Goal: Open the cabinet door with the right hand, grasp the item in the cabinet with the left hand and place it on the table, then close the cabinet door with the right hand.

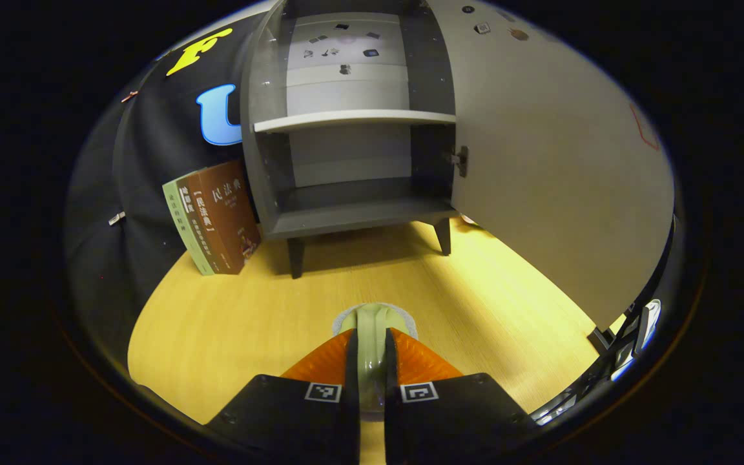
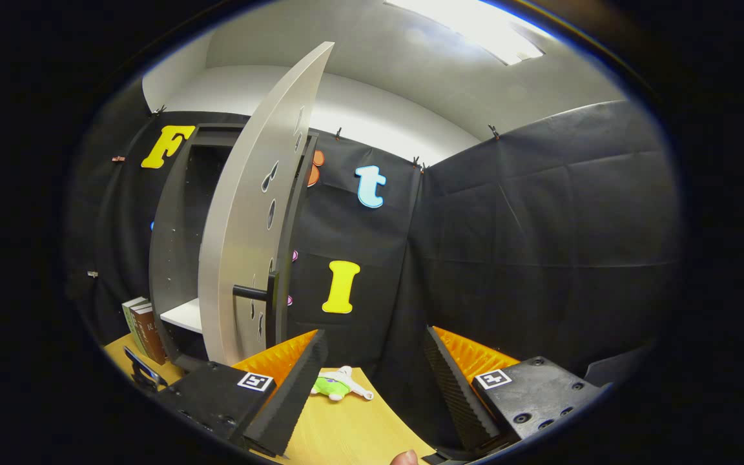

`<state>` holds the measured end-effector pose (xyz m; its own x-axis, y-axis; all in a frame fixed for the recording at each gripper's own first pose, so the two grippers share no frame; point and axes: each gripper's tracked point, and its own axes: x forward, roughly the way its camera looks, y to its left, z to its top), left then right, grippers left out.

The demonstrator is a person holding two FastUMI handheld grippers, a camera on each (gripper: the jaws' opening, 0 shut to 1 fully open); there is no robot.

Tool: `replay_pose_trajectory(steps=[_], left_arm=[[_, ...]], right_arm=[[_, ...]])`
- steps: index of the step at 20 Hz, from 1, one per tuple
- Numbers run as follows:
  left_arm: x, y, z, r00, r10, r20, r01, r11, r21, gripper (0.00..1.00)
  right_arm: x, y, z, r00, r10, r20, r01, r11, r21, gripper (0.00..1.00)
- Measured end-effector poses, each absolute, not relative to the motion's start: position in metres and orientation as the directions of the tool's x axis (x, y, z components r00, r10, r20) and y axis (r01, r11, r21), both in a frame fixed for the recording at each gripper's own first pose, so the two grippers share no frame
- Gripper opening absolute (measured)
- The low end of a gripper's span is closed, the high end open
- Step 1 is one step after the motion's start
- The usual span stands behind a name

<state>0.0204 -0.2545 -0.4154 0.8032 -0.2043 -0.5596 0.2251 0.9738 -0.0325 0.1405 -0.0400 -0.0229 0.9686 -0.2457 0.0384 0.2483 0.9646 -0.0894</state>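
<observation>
Cabinet door [image 2: 243, 245] was swung wide open, shelves bare. A pale green item [image 1: 375, 323] was pinched in the left gripper [image 1: 372, 349] at 6 o'clock over the table [image 1: 230, 323]; right gripper [image 2: 372, 381] jaws were spread wide, so placing and closing were left.

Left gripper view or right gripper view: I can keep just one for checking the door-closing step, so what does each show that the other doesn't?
Left gripper view: the back panel inside the cabinet, the hinge, and the left claw shut on a pale green item over the table.
Right gripper view: the dark handle on the outer face of the door, a green-and-white toy lying on the table, and the open right claw.
Shared: cabinet, open door, books, table.
</observation>
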Motion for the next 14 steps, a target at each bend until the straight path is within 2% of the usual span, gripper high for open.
replay_pose_trajectory(steps=[3,7,14], left_arm=[[0.010,-0.269,-0.440,0.795,-0.216,-0.567,0.244,0.969,-0.027,0.19],[0.000,-0.267,-0.472,0.778,-0.173,-0.604,0.183,0.982,-0.046,0.19],[-0.003,-0.262,-0.494,0.762,-0.149,-0.630,0.167,0.985,-0.032,0.20]], right_arm=[[0.146,-0.033,-0.019,0.975,-0.218,0.049,0.221,0.971,-0.095,0.97],[0.151,-0.025,-0.023,0.981,-0.191,0.030,0.193,0.975,-0.107,0.97],[0.155,-0.025,-0.027,0.984,-0.180,0.017,0.181,0.975,-0.126,0.96]])
